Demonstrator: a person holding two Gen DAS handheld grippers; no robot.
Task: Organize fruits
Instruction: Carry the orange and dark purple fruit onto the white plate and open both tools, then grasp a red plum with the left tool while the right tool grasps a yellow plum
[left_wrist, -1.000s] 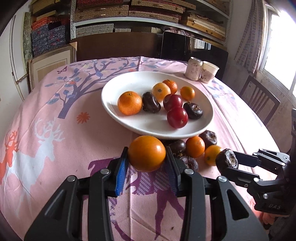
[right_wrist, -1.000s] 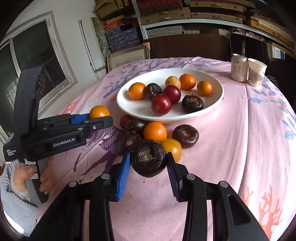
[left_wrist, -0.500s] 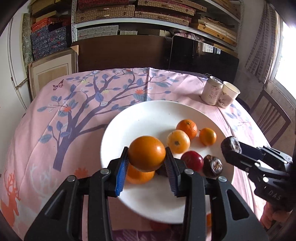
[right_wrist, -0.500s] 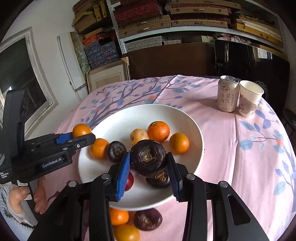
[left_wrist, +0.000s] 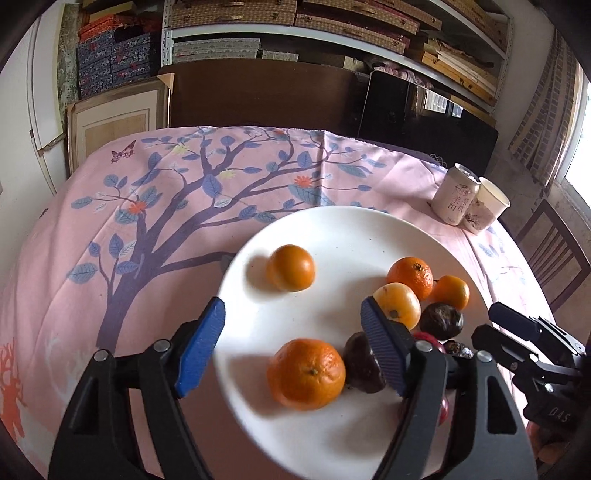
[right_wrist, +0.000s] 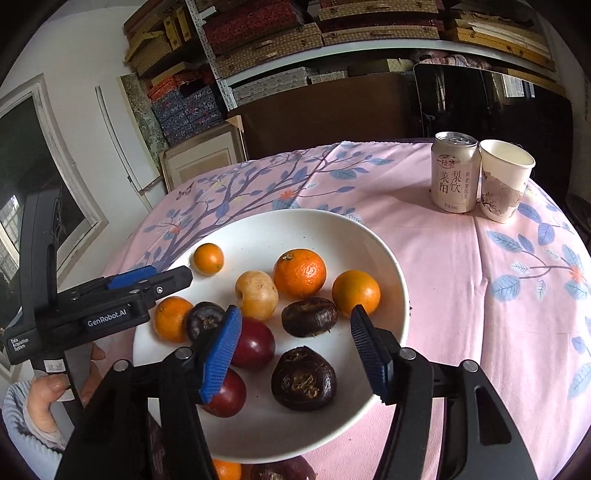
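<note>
A white plate (left_wrist: 343, 229) (right_wrist: 258, 229) on the pink tablecloth holds several oranges, dark brown fruits and red fruits. My left gripper (left_wrist: 291, 347) is open above the plate's near left part; a small orange (left_wrist: 291, 267) (right_wrist: 208, 258) lies on the plate beyond its fingers. My right gripper (right_wrist: 295, 354) is open over the plate's near right part, with a dark brown fruit (right_wrist: 303, 378) lying on the plate between its fingers. The right gripper also shows in the left wrist view (left_wrist: 491, 334); the left gripper also shows in the right wrist view (right_wrist: 166, 277).
A drink can (right_wrist: 455, 171) and a paper cup (right_wrist: 504, 179) stand at the table's far right. An orange (right_wrist: 225, 470) and a dark fruit (right_wrist: 284, 472) lie on the cloth just before the plate. A chair (left_wrist: 554, 254) stands right of the table.
Both grippers have opened over the plate. The left one has let go of its orange, the right one of its dark brown fruit; both fruits now lie on the plate.
</note>
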